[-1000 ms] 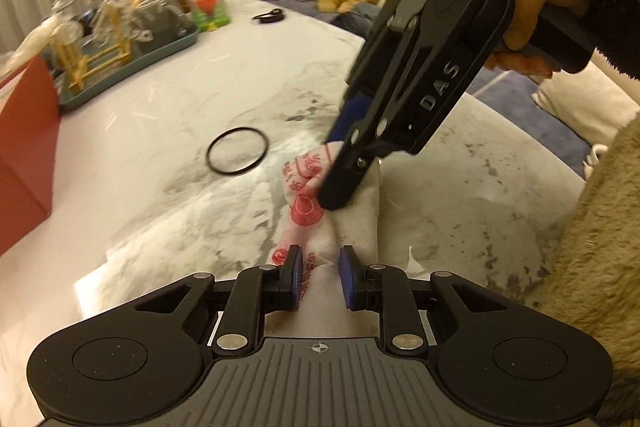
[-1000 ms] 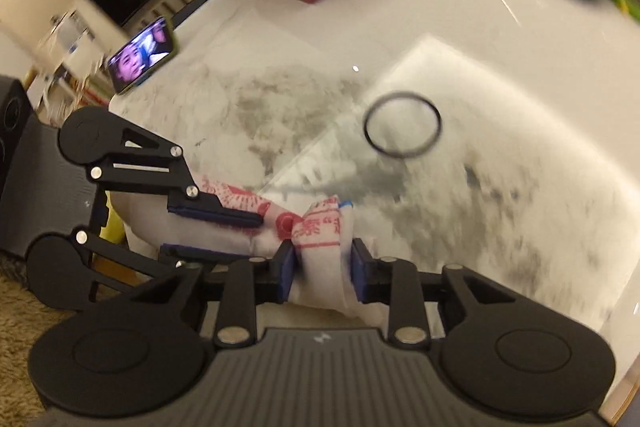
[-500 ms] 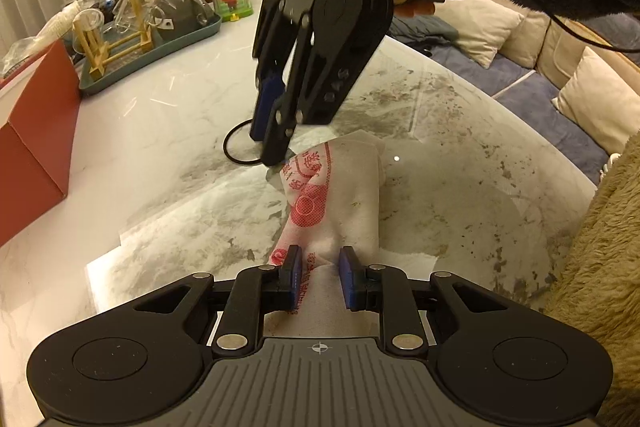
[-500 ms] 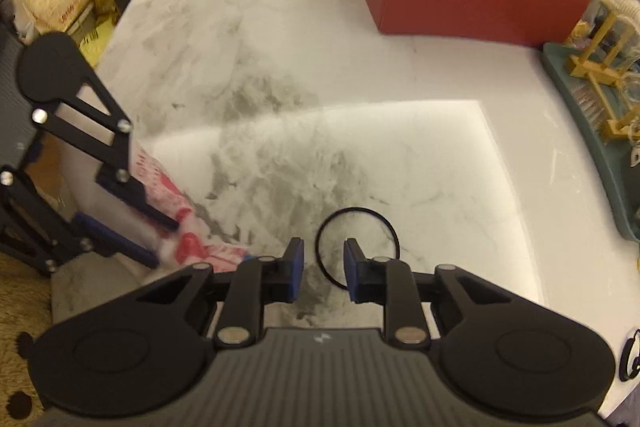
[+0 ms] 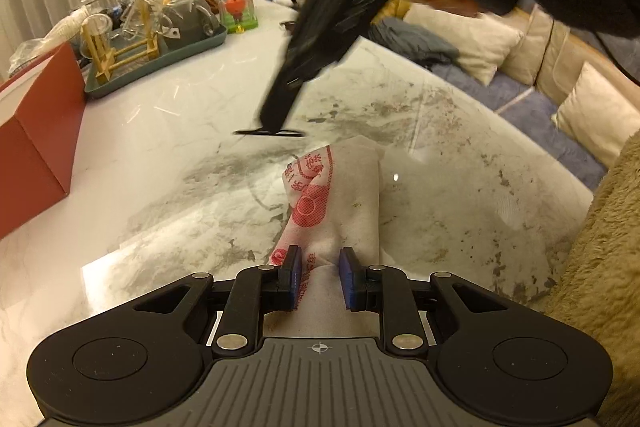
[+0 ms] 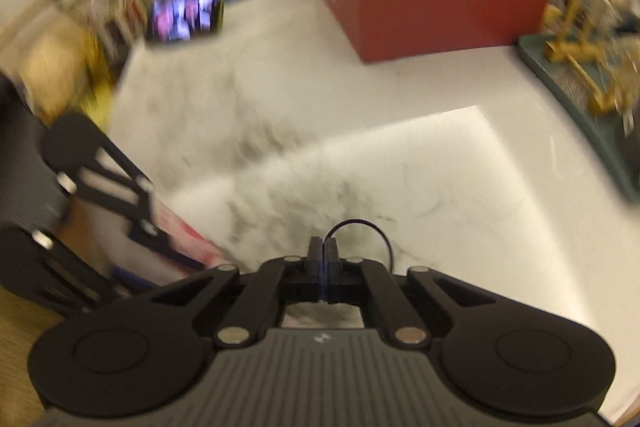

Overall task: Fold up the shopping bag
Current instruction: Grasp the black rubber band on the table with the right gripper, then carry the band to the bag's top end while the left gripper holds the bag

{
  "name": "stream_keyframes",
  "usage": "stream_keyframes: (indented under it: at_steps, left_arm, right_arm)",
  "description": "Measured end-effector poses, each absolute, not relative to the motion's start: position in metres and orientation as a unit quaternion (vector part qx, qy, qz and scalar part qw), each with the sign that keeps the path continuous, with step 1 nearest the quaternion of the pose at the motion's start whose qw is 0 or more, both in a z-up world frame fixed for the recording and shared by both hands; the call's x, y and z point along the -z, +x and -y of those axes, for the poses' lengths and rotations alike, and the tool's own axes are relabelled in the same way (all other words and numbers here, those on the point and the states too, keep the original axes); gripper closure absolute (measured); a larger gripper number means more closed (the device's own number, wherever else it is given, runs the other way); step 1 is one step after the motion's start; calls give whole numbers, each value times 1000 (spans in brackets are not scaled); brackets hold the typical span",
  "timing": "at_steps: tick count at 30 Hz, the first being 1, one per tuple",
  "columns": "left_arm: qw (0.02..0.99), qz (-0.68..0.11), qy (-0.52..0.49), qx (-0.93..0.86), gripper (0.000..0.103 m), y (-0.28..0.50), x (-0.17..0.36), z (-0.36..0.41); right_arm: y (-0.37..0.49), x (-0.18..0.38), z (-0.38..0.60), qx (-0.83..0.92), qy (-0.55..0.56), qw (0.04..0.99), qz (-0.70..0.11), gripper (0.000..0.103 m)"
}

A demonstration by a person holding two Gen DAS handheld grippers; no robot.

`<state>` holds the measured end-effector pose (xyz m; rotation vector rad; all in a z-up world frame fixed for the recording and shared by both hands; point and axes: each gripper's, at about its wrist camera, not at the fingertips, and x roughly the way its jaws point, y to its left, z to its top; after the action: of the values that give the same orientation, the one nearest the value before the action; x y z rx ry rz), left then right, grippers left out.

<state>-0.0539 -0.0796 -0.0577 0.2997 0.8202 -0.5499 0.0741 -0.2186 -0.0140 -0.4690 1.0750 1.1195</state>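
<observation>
Left gripper (image 5: 319,277) is pinching the folded shopping bag (image 5: 334,201) against the table (image 5: 160,131), anchoring it; right gripper (image 6: 323,261), jaws closed, is gripping the black elastic ring (image 6: 376,233), probably for binding.

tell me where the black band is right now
The black band is pinched in the shut right tool, lifted just above the marble table. In the left wrist view it hangs edge-on beyond the folded shopping bag.
</observation>
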Motion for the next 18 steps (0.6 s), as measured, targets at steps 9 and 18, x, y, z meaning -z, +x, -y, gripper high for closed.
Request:
stream_keyframes:
  at_steps: [9, 18]
  left_arm:
    - [869, -390, 144, 268, 81, -52, 58, 80]
    - [868, -391, 145, 270, 81, -50, 57, 80]
  right_arm:
    - [31, -8, 262, -503, -183, 682, -498, 103]
    - [51, 19, 230, -480, -148, 697, -512, 103]
